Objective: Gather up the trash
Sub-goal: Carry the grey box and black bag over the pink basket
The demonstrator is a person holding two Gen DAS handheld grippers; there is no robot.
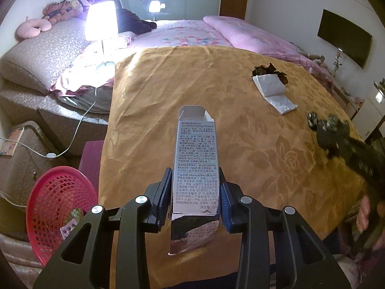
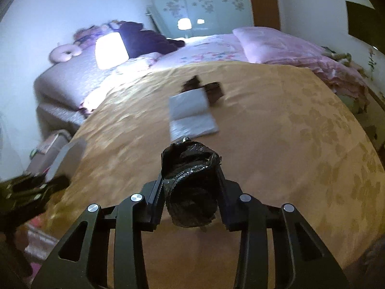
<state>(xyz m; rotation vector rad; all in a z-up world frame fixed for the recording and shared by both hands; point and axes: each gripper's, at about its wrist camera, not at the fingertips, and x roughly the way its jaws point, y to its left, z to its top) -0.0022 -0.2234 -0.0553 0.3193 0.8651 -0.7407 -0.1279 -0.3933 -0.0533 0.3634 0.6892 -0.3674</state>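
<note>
The left gripper [image 1: 195, 192] has its jaws clamped on an empty makeup-remover carton [image 1: 196, 168], held upright above the gold bedspread [image 1: 168, 91]. The right gripper [image 2: 190, 183] has its jaws clamped on a crumpled black plastic wad [image 2: 191, 180], also held over the bed. Farther out on the bedspread lie a white tissue [image 1: 274, 91] and, touching it, a dark wrapper [image 1: 269, 71]. A red mesh basket [image 1: 48, 192] sits beside the bed on the left, with a few scraps inside. Both pieces appear picked up; the step in hand is likely carrying them to the basket, which calls for swinging left and releasing above its rim.
</note>
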